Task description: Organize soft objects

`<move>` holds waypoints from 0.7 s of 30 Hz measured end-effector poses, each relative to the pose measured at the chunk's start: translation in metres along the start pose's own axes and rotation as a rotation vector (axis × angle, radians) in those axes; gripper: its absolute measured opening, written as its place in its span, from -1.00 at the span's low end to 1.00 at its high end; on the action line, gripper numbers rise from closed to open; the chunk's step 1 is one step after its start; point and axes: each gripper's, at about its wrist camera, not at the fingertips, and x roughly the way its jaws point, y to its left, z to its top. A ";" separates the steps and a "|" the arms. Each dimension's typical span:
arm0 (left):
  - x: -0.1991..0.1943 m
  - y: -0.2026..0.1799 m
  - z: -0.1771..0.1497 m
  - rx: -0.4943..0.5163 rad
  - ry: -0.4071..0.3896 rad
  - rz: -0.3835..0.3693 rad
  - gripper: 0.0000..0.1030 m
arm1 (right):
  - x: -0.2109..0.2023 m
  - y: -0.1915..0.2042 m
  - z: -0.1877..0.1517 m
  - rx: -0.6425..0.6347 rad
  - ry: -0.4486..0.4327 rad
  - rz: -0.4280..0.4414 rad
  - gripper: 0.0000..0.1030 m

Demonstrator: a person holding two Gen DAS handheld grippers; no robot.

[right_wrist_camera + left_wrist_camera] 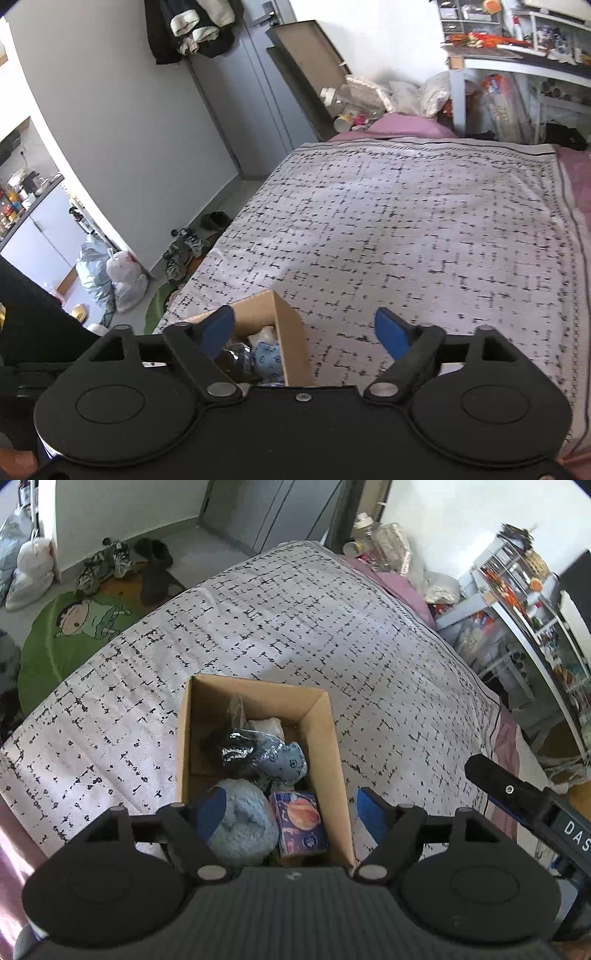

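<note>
An open cardboard box (325, 738) stands on the bed. Inside lie a fluffy light-blue soft thing (243, 823), a blue patterned cloth (284, 760), a black shiny bag (232, 747), a white crumpled item (266, 725) and a purple packet with a peach picture (299, 821). My left gripper (291, 812) hangs open above the box's near end, holding nothing. My right gripper (306, 334) is open over the box's right wall (291, 339), and nothing is gripped in it. The right gripper's body (517, 797) shows at the right in the left wrist view.
The bed wears a white cover with black dashes (406, 229) over a pink sheet (506, 738). A green round rug (74, 635) and shoes (107, 565) lie on the floor at left. Cluttered shelves (535, 627) stand at right, bags and a jar at the bed's far end (354, 99).
</note>
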 end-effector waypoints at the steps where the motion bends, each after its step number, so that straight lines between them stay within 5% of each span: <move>1: -0.003 -0.002 -0.002 0.010 -0.004 0.000 0.54 | -0.004 -0.002 -0.001 0.000 -0.007 -0.007 0.73; 9: -0.027 -0.018 -0.026 0.097 -0.040 0.022 0.63 | -0.043 -0.017 -0.014 -0.002 -0.050 -0.042 1.00; 21: -0.066 -0.038 -0.066 0.196 -0.101 0.029 0.75 | -0.092 -0.027 -0.038 0.000 -0.084 -0.095 1.00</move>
